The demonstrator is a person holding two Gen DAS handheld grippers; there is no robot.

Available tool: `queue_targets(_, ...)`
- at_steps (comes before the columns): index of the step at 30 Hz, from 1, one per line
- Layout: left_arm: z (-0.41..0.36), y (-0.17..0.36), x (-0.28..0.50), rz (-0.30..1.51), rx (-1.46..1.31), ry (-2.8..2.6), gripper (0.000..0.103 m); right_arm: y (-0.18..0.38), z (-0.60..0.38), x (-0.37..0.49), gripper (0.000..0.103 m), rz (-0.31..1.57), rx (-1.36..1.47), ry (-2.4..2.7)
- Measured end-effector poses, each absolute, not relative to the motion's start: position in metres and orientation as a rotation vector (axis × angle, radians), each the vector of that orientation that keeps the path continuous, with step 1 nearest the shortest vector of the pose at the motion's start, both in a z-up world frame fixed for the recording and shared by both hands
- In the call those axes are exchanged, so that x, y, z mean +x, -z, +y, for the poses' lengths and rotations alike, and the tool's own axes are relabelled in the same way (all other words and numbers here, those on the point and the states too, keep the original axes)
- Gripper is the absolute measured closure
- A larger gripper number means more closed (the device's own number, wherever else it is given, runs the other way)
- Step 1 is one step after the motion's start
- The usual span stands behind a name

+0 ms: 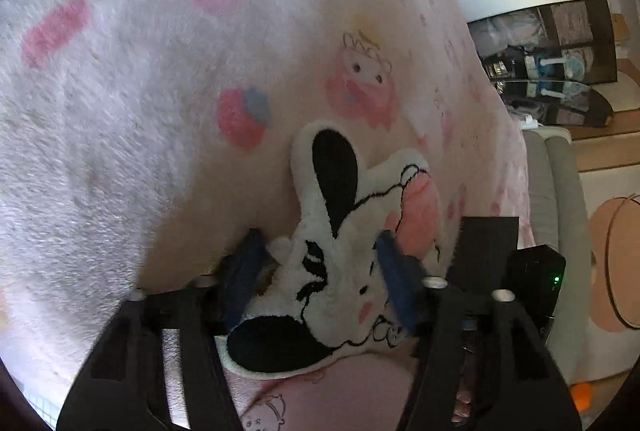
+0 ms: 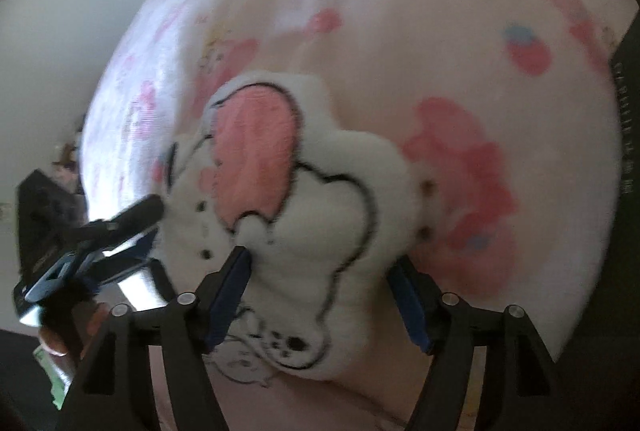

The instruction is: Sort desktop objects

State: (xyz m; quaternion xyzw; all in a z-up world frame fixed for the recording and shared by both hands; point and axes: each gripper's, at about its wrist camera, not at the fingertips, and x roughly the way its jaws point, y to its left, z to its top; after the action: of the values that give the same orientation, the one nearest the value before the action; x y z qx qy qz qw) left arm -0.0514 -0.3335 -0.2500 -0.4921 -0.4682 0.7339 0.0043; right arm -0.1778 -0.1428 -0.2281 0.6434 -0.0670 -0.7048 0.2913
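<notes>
The left gripper (image 1: 320, 271) has its jaws on both sides of a fluffy toy (image 1: 340, 271), and the blue pads (image 1: 394, 271) press into the fur, so the jaws are holding it. The toy is white with black ears, a black stitched face and a pink patch. It is soft and flat like a small plush mat. In the right wrist view, the right gripper (image 2: 320, 287) has its jaws on both sides of the other part of the same toy (image 2: 280, 199). Its blue pads (image 2: 230, 291) sit against the white fur on each side, so these jaws hold the toy too, with a wide gap between them. From this side you can see a big pink shape with a black outline and small black dots on the toy. The toy hangs just above a fuzzy pink blanket (image 1: 140, 91) with cartoon pictures on it, and I cannot tell if it touches the blanket. The left gripper shows at the left of the right wrist view, near the edge of the toy. Past the blanket, at the right of the left wrist view, there is a dark shelf (image 1: 560, 43) with things in it and a grey cushion (image 1: 560, 191).
</notes>
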Motion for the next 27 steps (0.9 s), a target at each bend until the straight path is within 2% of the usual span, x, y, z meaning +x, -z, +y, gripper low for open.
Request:
queue_targets(1,-0.329,0.249,-0.053,-1.427,-1.566,-2.31,0.072,0.226,-0.144,-0.175,0.049,-0.186,1.698,1.879)
queue_targets(2,-0.323,0.242,-0.054,-1.358,-1.59,-2.356,0.08,0.222,-0.145,-0.173,0.065,-0.176,1.69,1.884)
queue_targets(3,-0.32,0.235,-0.054,-1.326,-1.581,-2.392,0.083,0.219,-0.146,-0.171,0.073,-0.165,1.683,1.891)
queue_targets(6,-0.307,0.209,-0.05,-1.302,-1.506,-2.462,0.085,0.199,-0.139,-0.167,0.083,-0.185,1.638,1.894)
queue_targets(14,-0.231,0.133,-0.056,-1.039,-1.368,-2.467,0.085,0.107,-0.078,-0.138,0.085,-0.226,1.403,2.055)
queue_targets(27,-0.084,0.06,-0.078,-0.738,-1.221,-2.303,0.085,0.047,0.079,-0.107,0.085,-0.42,1.268,2.34)
